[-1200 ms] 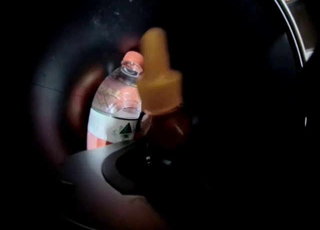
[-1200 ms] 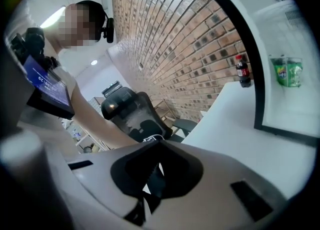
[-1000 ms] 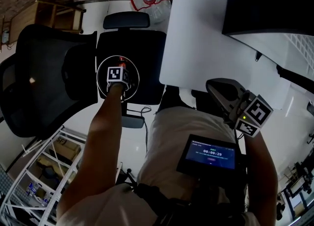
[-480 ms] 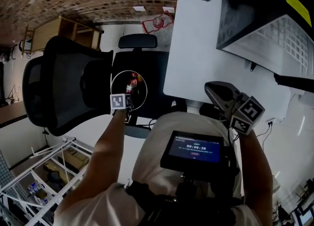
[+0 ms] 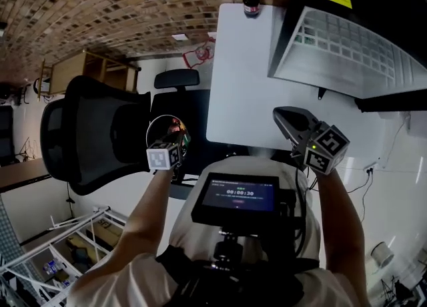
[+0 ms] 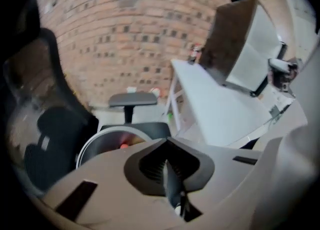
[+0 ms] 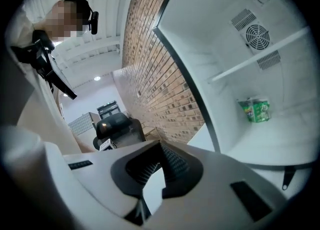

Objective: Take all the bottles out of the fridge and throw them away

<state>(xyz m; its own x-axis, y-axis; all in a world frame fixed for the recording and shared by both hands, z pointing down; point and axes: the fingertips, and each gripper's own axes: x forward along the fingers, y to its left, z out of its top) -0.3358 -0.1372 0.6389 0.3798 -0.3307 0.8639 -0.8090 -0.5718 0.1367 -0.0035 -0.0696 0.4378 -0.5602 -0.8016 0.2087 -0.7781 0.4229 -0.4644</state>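
Note:
A round white-rimmed bin (image 5: 152, 133) sits on a black office chair (image 5: 193, 115), with a red-capped bottle (image 5: 175, 125) lying inside it. My left gripper (image 5: 167, 149) hangs over the bin's near edge; its jaws have just closed with nothing between them. In the left gripper view the shut fingers (image 6: 167, 174) stand above the bin (image 6: 90, 146), where a red cap (image 6: 123, 146) shows. Another dark bottle (image 5: 251, 2) stands on the white table (image 5: 243, 72). My right gripper (image 5: 281, 116) is shut and empty, facing the open fridge (image 5: 347, 39). A green pack (image 7: 255, 110) sits on a fridge shelf.
A second, larger black chair (image 5: 87, 132) stands left of the bin's chair. The brick wall (image 5: 120, 12) runs behind them. A metal rack (image 5: 60, 259) is at lower left. The fridge's inner back wall has a fan (image 7: 258, 36).
My left gripper has lifted from inside the bin to its near edge, leaving the bottle in the bin. The view has tilted up, bringing the fridge and the table's bottle into sight.

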